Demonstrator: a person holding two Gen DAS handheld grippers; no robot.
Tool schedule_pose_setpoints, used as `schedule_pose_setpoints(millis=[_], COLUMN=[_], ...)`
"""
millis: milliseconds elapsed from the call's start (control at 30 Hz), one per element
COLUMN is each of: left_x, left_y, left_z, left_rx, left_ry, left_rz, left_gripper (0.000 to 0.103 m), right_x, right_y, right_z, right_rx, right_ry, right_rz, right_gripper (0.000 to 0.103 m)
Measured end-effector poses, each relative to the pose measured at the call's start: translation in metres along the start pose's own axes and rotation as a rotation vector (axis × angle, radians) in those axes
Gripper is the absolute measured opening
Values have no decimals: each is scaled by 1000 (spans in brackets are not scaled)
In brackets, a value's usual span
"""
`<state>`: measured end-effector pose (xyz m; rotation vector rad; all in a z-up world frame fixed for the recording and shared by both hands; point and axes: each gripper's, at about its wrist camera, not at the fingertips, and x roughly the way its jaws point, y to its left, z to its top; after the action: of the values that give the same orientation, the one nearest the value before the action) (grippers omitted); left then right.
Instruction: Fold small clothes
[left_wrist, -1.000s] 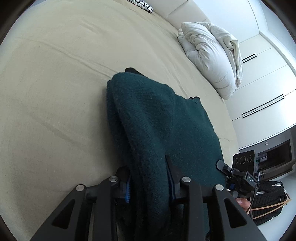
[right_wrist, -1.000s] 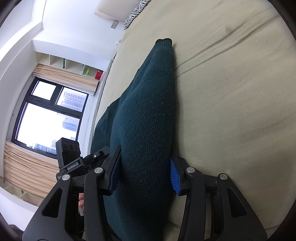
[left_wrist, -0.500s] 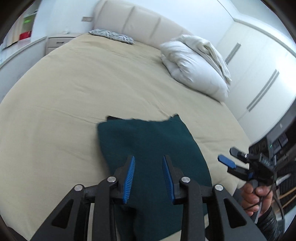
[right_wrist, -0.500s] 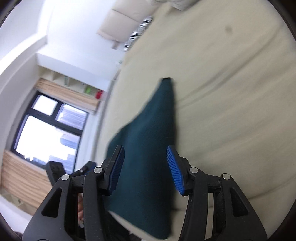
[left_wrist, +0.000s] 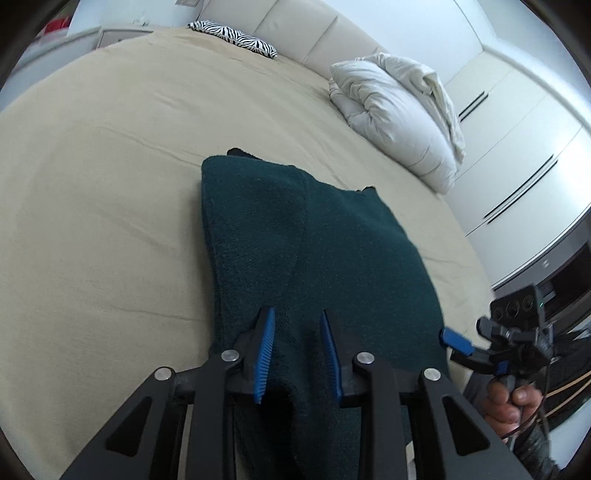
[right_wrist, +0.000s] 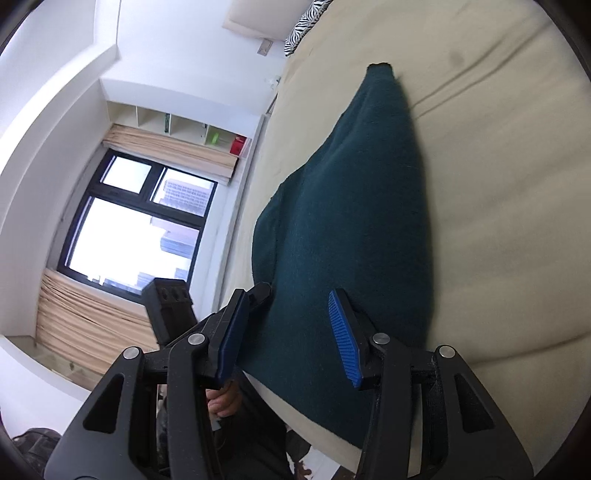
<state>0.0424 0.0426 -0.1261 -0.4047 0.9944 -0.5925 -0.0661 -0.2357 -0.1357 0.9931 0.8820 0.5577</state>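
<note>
Left gripper (left_wrist: 295, 350) and right gripper (right_wrist: 288, 332) both spread, empty, left's jaws just narrowing; regrip green sweater (left_wrist: 314, 240) hem at 6 o'clock evenly

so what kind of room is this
Most likely a bedroom: a wide bed with a padded headboard, a folded white duvet on it, and built-in wardrobes alongside.
</note>
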Motion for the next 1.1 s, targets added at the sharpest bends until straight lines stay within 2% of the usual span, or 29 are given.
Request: schedule_pose_setpoints(millis=[100, 200, 233, 300, 367, 433, 500, 567, 600, 633, 667, 700, 733, 767, 833, 867, 933, 1000, 1100], left_x=[-3, -2, -2, -5, -10, -18, -32, -50, -60, -70, -80, -89, -101, -110, -129, -135, -149, -163, -190], left_y=[5, 0, -1, 0, 0, -6, -15, -29, -36, -46, -56, -64, -76, -84, -103, -110, -128, -140, -156], left_z=[-1, -2, -2, -2, -2, 1, 3, 3, 3, 1, -1, -3, -7, -10, -18, -19, -19, -18, -18], left_rx=[-32, -8, -1, -6, -16, -16, 14, 73, 102, 140, 177, 204, 234, 256, 308, 327, 353, 364, 365], left_ry=[-4, -1, -1, 1, -3, -26, -63, -128, -163, -207, -255, -301, -369, -422, -523, -550, -613, -667, -773], left_rz=[-32, -9, -5, -7, 3, 47, 95, 187, 231, 284, 339, 388, 447, 477, 511, 530, 610, 645, 633], left_gripper=[27, 27, 27, 27, 27, 28, 31, 46, 50, 59, 74, 82, 97, 103, 103, 103, 103, 103, 103], right_x=[-6, -8, -3, 9, 11, 5, -5, -14, -19, -27, -32, -37, -47, -57, -63, -69, -74, -79, -91], right_y=[10, 17, 16, 8, -1, 5, 22, 34, 41, 46, 56, 66, 75, 87, 111, 127, 153, 179, 210], right_z=[-8, -17, -21, -28, -30, -30, -32, -33, -33, -33, -33, -35, -29, -22, -20, -21, -24, -32, -38], right_rx=[-30, -71, -78, -70, -32, -50, -119, -188, -216, -244, -286, -321, -359, -401, -467, -510, -590, -682, -806], right_ry=[19, 72, 94, 139, 139, 126, 109, 76, 56, 32, -15, -55, -103, -162, -264, -334, -439, -546, -661], right_rz=[-3, 28, 14, -73, -83, -110, -180, -261, -298, -334, -396, -441, -488, -538, -605, -635, -661, -699, -773], right_gripper=[47, 47, 47, 47, 44, 45, 45, 47, 47, 47, 48, 51, 52, 55, 72, 83, 93, 103, 103])
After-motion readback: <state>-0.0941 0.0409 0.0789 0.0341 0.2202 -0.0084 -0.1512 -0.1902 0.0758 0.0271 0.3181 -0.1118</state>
